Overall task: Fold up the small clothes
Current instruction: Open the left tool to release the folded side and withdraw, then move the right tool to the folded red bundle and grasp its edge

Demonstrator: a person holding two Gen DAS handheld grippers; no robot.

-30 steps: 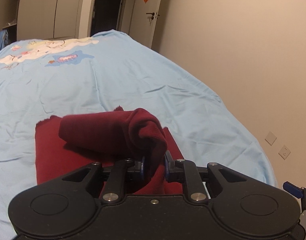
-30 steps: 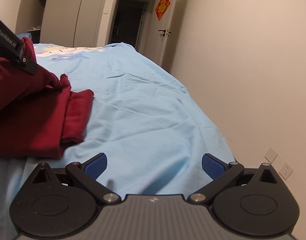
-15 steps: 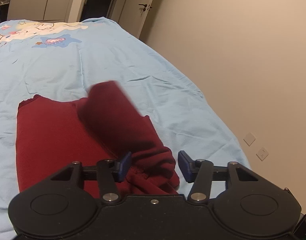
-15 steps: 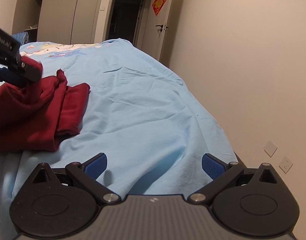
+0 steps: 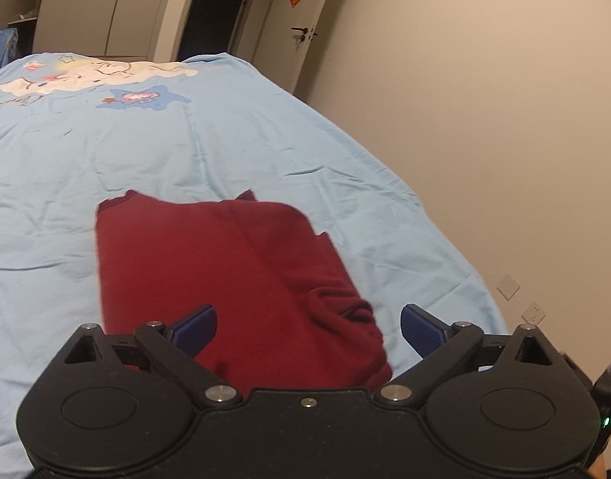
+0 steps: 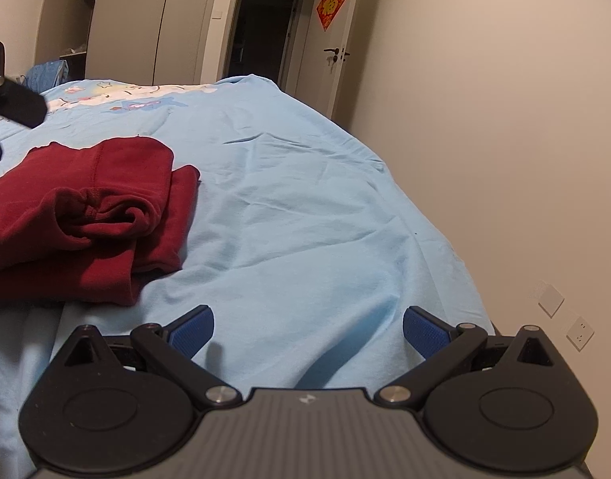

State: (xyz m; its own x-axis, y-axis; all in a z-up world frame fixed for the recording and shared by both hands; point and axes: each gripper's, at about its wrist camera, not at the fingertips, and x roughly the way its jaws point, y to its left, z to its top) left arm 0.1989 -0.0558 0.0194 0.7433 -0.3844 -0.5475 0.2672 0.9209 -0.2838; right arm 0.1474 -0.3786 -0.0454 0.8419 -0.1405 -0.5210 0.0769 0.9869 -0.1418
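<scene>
The dark red garment (image 5: 209,271) lies folded on the near part of the blue bedsheet (image 5: 225,139), its sleeve laid across, so the left gripper (image 5: 308,329) is opening its jaws, nothing pinched, while the right gripper (image 6: 308,329) waits spread wide over bare sheet to its right.

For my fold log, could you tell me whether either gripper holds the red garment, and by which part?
Nothing is held. The left gripper is opening above the red garment, pads clear; the right gripper is open over the sheet.

Folded dark red knit garment (image 5: 221,275) on light blue bedsheet (image 5: 233,139), left gripper (image 5: 308,329) just before it, right gripper (image 6: 308,329) to its right
</scene>
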